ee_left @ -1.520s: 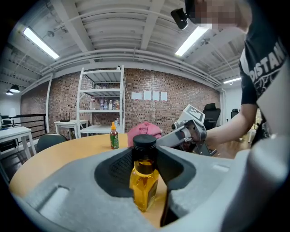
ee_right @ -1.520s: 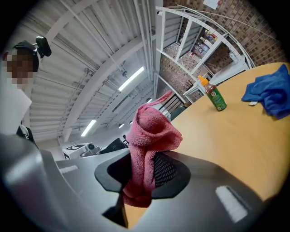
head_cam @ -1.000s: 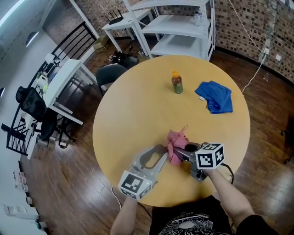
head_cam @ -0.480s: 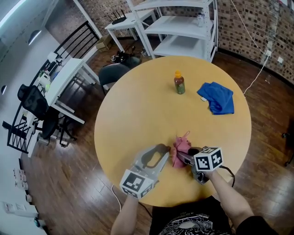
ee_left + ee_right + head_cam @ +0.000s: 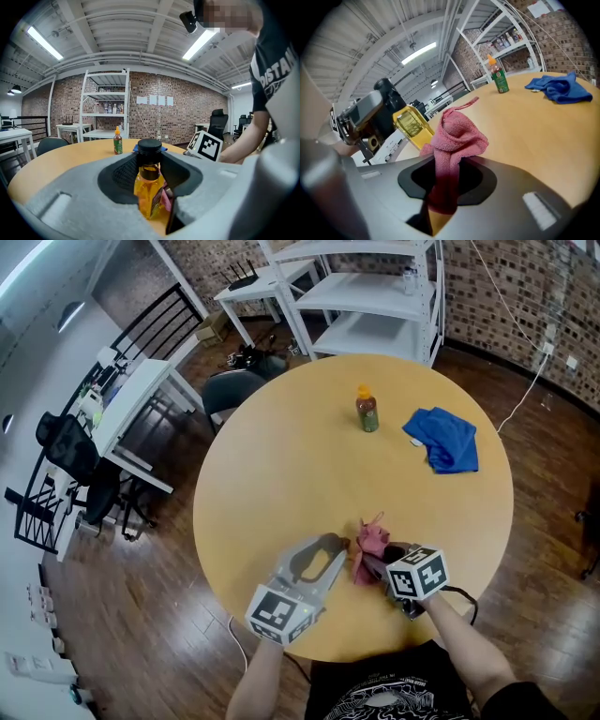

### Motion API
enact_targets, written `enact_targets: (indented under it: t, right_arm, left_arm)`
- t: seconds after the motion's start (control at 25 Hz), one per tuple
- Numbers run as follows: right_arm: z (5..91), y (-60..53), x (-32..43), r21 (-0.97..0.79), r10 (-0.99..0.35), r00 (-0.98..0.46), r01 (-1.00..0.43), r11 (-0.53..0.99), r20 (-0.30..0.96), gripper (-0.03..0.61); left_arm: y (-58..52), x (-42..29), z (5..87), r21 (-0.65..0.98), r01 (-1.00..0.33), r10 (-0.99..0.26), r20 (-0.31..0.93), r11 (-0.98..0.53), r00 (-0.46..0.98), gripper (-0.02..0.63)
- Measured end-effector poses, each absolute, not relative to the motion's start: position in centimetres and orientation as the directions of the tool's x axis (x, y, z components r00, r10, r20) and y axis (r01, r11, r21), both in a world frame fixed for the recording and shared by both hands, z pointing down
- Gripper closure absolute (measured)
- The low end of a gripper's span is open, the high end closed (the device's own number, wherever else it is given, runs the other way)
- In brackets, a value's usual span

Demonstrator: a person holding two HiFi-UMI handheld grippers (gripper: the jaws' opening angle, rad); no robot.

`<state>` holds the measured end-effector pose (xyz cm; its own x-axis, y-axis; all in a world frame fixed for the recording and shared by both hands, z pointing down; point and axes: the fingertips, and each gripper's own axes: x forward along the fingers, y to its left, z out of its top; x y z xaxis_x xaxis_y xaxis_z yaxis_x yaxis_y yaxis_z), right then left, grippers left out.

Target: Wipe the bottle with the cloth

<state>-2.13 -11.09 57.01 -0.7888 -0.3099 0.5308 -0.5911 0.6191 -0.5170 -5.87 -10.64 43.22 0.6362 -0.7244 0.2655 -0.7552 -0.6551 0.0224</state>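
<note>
At the near edge of the round wooden surface (image 5: 281, 465), the left gripper (image 5: 150, 161) has its fingers clamped on the clear, black-capped plastic bottle (image 5: 149, 187). Hard rubbing could twist it loose. The bunched pink terry cloth (image 5: 457, 136), pinched in the right gripper (image 5: 447, 180) fingers beside it, might pull free. The bottle is capped and nearly full of amber liquid.

Open tabletop (image 5: 281, 465) left and middle; small bottle (image 5: 367, 410) and blue cloth (image 5: 442, 439) as obstacles toward the far right.

Bright overhead light, fisheye-warped edges
</note>
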Motion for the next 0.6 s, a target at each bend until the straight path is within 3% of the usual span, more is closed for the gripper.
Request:
enact_targets:
  t: [0.36,0.48,0.6]
  right_arm:
    - [43.6,-7.0,-2.5,-0.268,-0.454,-0.882,-0.471,0.841,0.126,0.479]
    - [42.5,-4.7,-3.8,-0.142,-0.409,-0.908,-0.419,0.897,0.093,0.479]
    - [43.1,-3.8,-4.9,-0.125,-0.363,-0.924,-0.377,0.918,0.12,0.479]
  left_arm:
    - [-10.7,-6.0,43.6,0.043,-0.742,-0.707,0.271,-0.669,0.653,0.468]
    - [-10.7,-6.0,43.5,0.048,-0.741,-0.706,0.269,-0.67,0.655,0.468]
    - [-10.6,-5.9,43.3,0.054,-0.739,-0.703,0.272,-0.671,0.657,0.468]
